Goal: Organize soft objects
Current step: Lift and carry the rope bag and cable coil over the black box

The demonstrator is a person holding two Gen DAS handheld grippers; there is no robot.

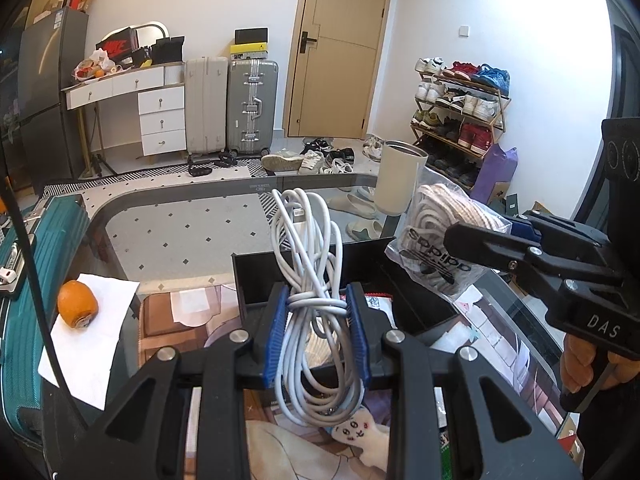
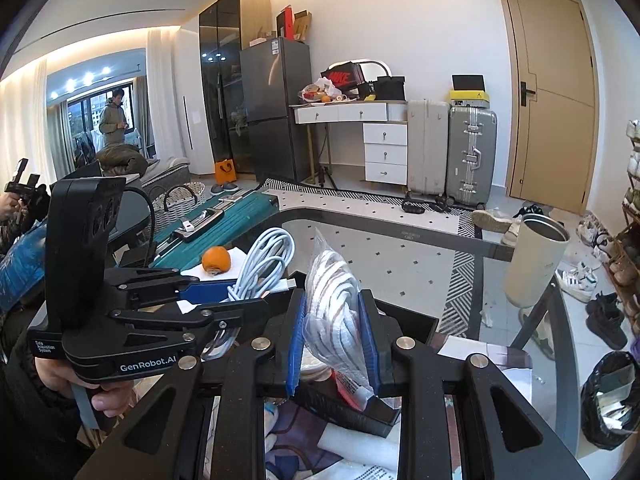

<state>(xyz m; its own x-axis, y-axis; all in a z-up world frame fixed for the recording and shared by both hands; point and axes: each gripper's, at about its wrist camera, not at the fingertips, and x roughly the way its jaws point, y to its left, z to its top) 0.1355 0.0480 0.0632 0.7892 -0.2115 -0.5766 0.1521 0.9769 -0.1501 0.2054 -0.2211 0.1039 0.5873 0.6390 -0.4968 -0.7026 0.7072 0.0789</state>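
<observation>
The cable [image 1: 310, 304] is a white bundle of long loops, cinched near the middle by a few wraps of its own cord, with a plug end showing among the upper strands. The bag [image 2: 340, 320] is clear plastic with black lettering, stuffed with coiled off-white laces that show a brownish stripe. Both hang above the glass counter [image 1: 180, 224], over a black box [image 1: 256, 276] whose upright wall stands just behind the cable. The counter's rounded far edge curves off to the left, and most of the glass beyond the box is bare; a cream cup [image 1: 398, 178] stands near the far right edge, and an orange [image 1: 77, 303] sits on white paper [image 1: 90, 336] at the left, well apart from the box. The left gripper [image 1: 316, 334] has its jaws closed on the cable — the blue pads [image 1: 276, 336] press the bundle from both sides at its cinched waist, loops spilling above and below. The right gripper [image 2: 336, 340] has its jaws closed on the bag, squeezing it about halfway up, its top poking out past the tips. The two grippers sit just beside each other, the bag to the right of the cable.
</observation>
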